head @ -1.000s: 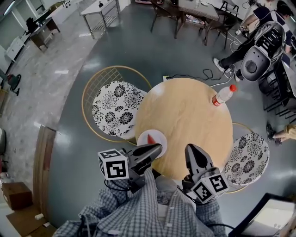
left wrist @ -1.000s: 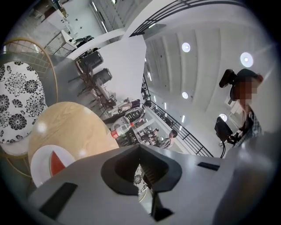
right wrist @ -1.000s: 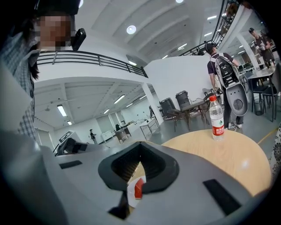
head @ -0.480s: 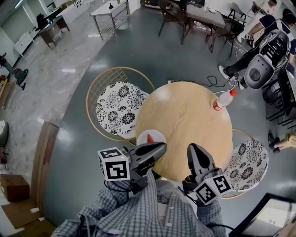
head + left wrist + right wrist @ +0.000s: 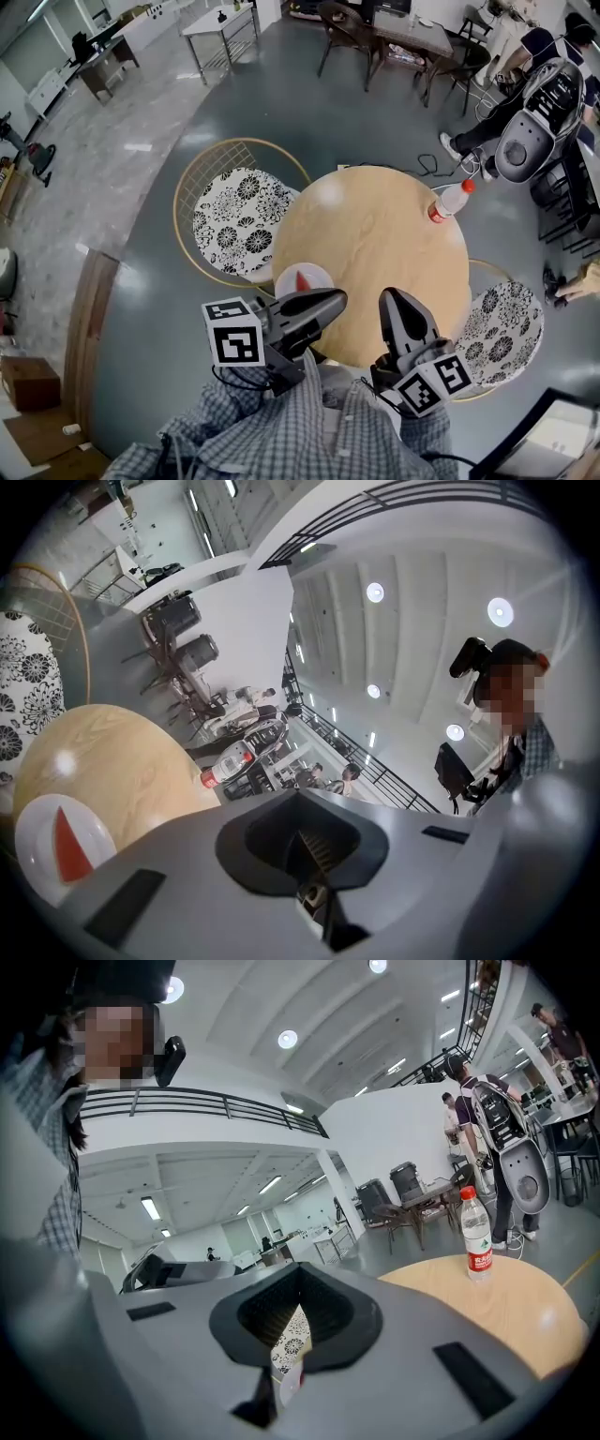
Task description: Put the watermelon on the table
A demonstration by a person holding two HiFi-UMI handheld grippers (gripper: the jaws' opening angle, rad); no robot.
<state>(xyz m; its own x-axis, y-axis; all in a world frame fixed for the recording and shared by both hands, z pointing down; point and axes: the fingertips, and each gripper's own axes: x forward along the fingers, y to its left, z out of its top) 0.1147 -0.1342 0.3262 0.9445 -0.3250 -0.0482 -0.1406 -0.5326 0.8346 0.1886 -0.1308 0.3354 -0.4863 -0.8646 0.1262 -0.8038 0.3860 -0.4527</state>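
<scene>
Both the left hand-held gripper (image 5: 336, 298) and the right hand-held gripper (image 5: 388, 298) are shut and empty. A red wedge-shaped watermelon slice (image 5: 302, 279) is seen on a round white plate (image 5: 286, 279) at the round wooden bench (image 5: 375, 234) edge, just above the nearer left tip, its long axis running up-frame.

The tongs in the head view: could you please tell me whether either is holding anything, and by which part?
Nothing is held: the left tongs and right tongs are shut and empty. The watermelon slice lies on its plate on the table.
</scene>
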